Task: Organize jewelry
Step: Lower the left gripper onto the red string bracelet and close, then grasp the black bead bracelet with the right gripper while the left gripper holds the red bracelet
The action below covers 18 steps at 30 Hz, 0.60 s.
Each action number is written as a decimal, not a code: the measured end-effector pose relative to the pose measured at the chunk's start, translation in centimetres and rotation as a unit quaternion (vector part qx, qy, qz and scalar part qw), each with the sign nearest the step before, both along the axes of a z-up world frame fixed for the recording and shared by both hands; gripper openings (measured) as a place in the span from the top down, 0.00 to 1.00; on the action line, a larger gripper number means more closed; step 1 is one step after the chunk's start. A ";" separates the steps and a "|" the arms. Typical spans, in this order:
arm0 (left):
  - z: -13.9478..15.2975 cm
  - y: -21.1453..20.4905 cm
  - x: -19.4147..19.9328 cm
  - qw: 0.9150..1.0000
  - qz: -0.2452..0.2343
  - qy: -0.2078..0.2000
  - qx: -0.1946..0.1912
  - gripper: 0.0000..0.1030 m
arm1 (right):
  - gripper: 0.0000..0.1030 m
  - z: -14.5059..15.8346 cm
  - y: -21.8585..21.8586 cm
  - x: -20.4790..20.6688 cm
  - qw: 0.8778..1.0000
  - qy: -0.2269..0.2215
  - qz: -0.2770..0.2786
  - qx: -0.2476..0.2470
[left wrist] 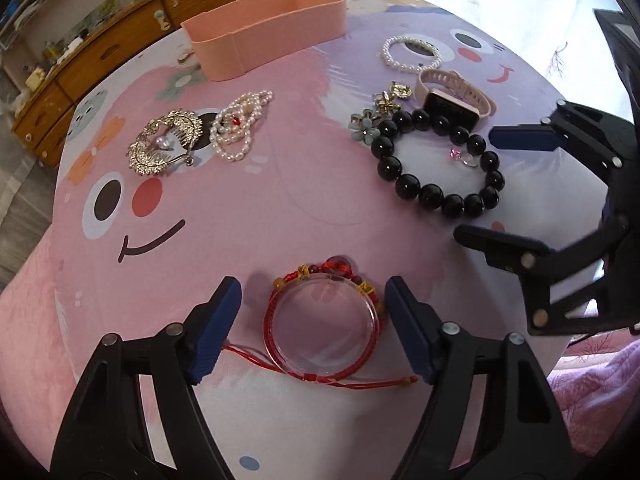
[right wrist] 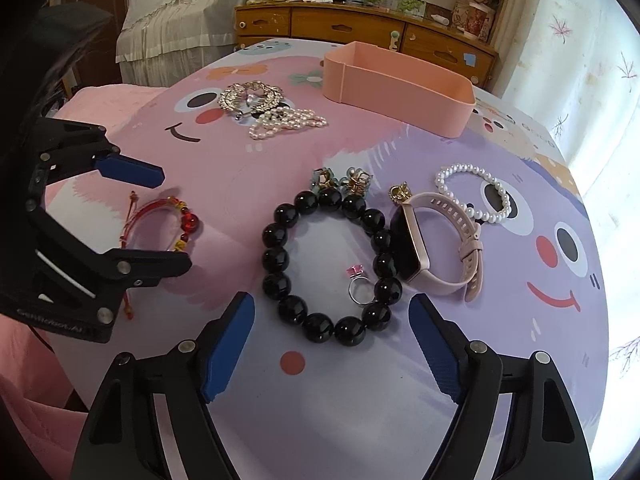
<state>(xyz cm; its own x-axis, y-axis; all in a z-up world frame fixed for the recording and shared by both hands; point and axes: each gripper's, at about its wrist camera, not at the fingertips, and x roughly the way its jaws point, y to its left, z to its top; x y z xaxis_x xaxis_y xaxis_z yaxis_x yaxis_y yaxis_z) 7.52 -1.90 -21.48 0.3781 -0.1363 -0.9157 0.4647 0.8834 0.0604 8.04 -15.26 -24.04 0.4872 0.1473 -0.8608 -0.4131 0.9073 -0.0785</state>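
Squarely between parted left jaws: red bracelet [left wrist: 325,328]

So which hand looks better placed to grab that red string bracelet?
Left. The left gripper is open with the red string bracelet lying between its fingers; the right gripper is open over the black bead bracelet.

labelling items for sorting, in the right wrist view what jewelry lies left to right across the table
red cord bracelet with red beads → black round-bead bracelet → pink-stone silver ring → pink-strap rectangular smartwatch → white pearl bead bracelet
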 end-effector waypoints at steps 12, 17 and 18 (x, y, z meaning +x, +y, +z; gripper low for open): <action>0.2 0.5 0.4 0.999 0.006 0.026 -0.033 0.44 | 0.70 0.2 -0.4 1.6 0.999 0.021 -0.026 0.007; 0.3 0.5 0.5 0.999 0.002 0.029 -0.034 0.45 | 0.71 0.7 -0.6 0.8 0.998 0.035 -0.044 0.012; 0.3 0.5 0.5 0.999 0.001 0.030 -0.034 0.45 | 0.71 0.8 -0.6 0.8 0.998 0.039 -0.049 0.017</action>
